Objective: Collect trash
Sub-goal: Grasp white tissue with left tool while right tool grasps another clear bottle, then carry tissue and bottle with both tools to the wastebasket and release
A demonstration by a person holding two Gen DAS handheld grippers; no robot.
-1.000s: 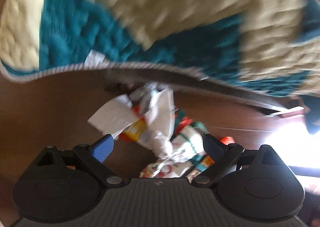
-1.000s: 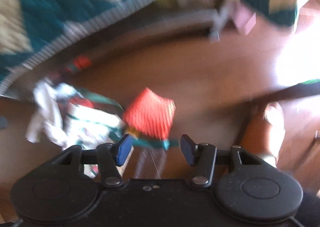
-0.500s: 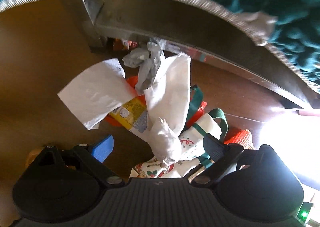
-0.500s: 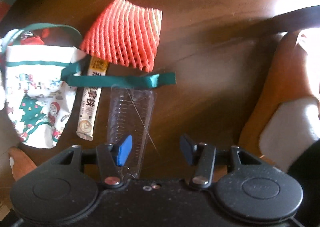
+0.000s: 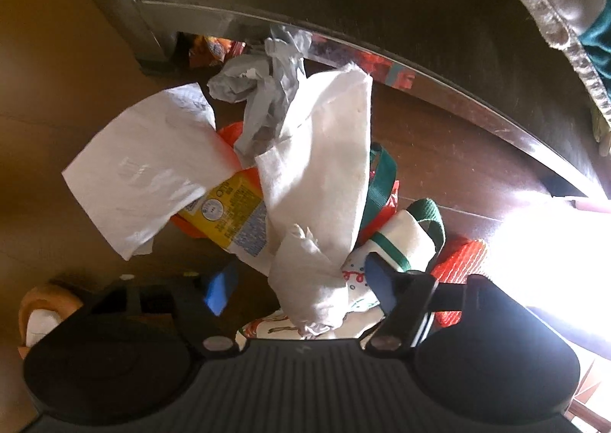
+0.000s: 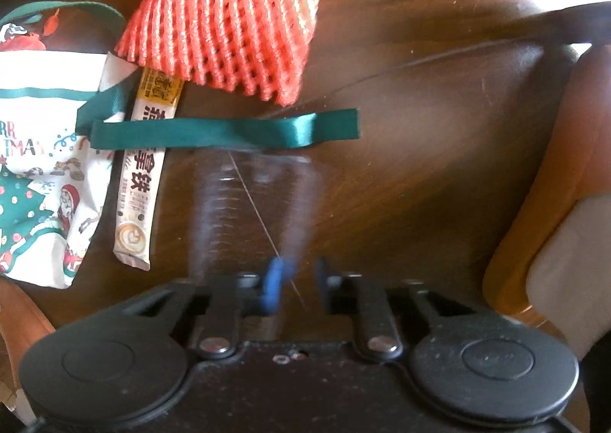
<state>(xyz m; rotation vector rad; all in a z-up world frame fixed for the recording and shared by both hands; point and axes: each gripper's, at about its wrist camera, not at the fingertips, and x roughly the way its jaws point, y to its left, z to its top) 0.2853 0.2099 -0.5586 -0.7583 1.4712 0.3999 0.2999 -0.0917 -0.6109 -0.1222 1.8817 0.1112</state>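
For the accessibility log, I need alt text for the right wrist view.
The right gripper points down at a dark wooden floor, its fingers closing on a clear plastic wrapper. Beyond lie a green ribbon, an orange foam net, a coffee sachet and a Christmas-print bag.

The left gripper [image 5: 298,282] points down at a heap of litter on the dark wooden floor [image 5: 439,150], its jaws closing around a crumpled white tissue [image 5: 313,280]. Beyond lie a flat white napkin [image 5: 145,169], a yellow wrapper [image 5: 233,211], a grey crumpled bag [image 5: 263,96] and a Christmas-print bag [image 5: 397,245], below a metal frame rail [image 5: 382,58].
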